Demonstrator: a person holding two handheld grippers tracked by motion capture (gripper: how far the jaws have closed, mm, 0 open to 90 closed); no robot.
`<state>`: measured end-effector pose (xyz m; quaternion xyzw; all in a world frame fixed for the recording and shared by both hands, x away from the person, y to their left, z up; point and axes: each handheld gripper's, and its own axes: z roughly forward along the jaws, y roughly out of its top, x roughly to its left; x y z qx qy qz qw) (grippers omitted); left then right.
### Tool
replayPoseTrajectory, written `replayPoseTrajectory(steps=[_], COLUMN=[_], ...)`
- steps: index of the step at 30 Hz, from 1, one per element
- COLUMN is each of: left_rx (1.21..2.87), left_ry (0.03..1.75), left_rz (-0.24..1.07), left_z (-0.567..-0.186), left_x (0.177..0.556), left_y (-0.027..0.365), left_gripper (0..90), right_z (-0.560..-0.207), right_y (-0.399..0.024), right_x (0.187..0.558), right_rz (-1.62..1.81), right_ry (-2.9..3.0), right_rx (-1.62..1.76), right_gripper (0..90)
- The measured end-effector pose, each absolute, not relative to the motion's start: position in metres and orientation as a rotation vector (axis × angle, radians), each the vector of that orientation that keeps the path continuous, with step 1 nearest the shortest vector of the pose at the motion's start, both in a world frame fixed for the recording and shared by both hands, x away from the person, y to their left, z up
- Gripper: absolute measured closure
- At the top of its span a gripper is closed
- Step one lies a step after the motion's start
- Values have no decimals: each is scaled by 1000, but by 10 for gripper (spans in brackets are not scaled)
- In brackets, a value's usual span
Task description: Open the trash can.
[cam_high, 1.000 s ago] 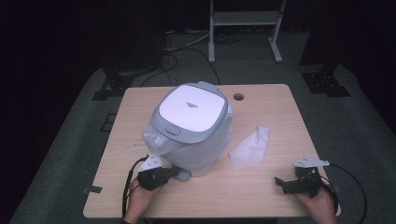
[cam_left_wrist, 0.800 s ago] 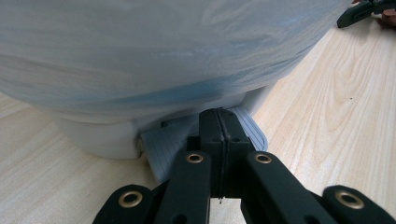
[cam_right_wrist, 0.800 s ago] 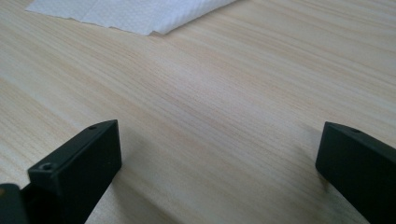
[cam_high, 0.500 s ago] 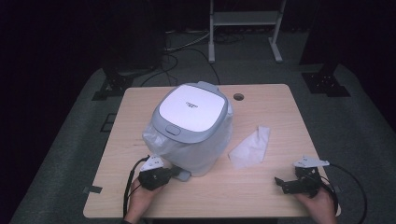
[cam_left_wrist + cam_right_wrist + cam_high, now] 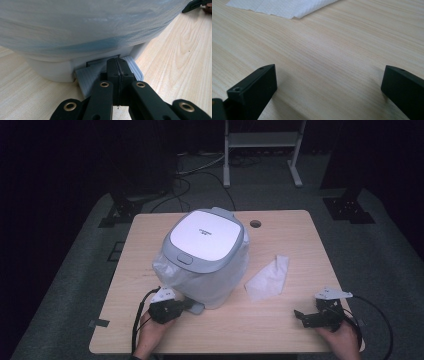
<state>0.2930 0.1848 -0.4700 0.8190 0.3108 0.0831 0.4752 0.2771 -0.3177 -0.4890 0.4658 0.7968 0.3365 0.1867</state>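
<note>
One bagged rice cooker (image 5: 204, 257) sits mid-table (image 5: 280, 330); its grey tab (image 5: 87, 78) juts toward the person, L gripper (image 5: 172, 308) clenched atop it. R gripper (image 5: 306, 317), jaws wide apart, empty, rests well right, past the tissue (image 5: 268, 279).

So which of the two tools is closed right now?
The left tool, by the plastic-wrapped cooker: its jaws are pressed together over the cooker's grey tab. The right tool is wide open over bare table.
</note>
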Motion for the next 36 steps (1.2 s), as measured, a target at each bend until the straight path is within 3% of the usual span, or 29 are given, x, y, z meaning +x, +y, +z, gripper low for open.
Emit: replayPoseTrajectory(steps=[36], left_rx=[2041], left_ry=[750], left_rz=[200], left_z=[-479], left_x=[297], left_y=[184], left_gripper=[900], right_z=[-489], right_y=[-316], right_x=[279], right_rz=[946], right_ry=[2242], right_rx=[1317], right_gripper=[0])
